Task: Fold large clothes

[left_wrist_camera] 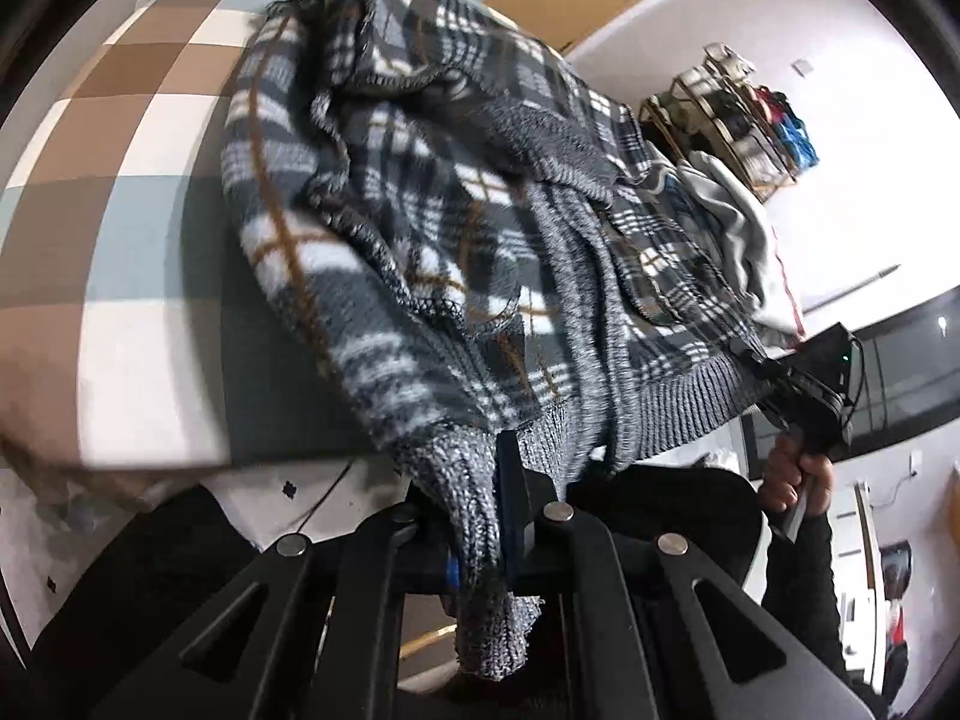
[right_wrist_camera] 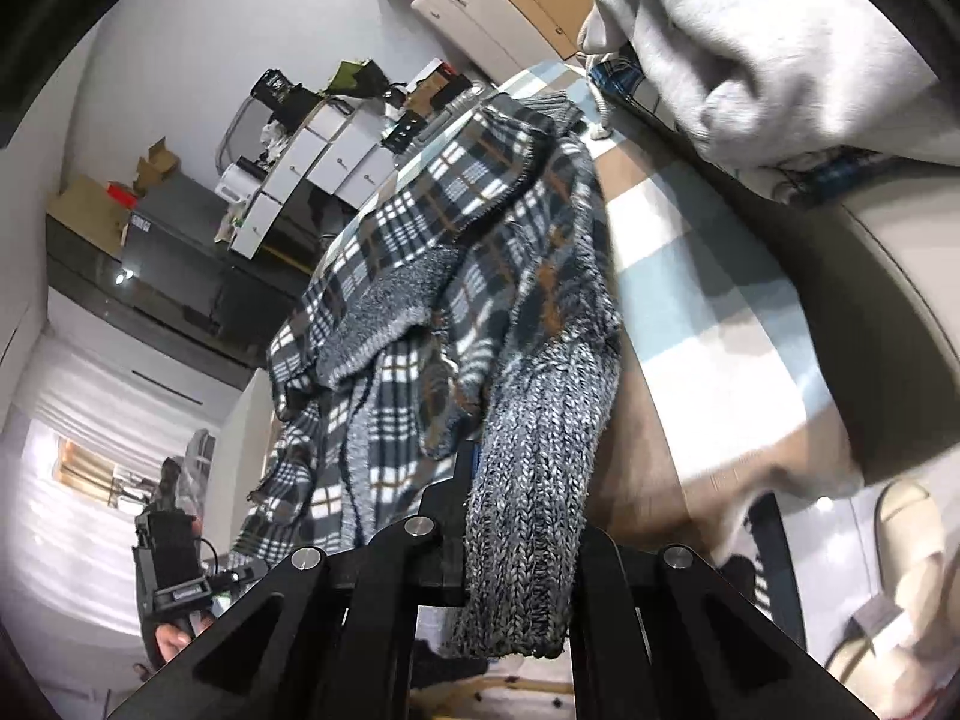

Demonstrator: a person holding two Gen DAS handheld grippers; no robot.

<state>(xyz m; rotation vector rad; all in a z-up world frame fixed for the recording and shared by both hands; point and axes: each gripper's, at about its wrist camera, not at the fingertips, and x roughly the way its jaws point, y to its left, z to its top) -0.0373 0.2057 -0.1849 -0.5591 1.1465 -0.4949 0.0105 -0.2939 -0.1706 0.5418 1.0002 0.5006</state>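
A large grey knit jacket with a dark plaid fleece lining lies crumpled on the checked bed cover, its near edge lifted off the bed. My left gripper is shut on the grey ribbed hem, which hangs down between the fingers. In the right wrist view the same jacket stretches away from my right gripper, shut on another part of the ribbed knit edge. The right gripper, held in a hand, also shows at the hem's far corner. The left gripper appears at the lower left.
A light grey sweatshirt lies in a heap on the bed beyond the jacket, close above in the right wrist view. A rack of clothes stands by the wall. White drawers and boxes line the far side.
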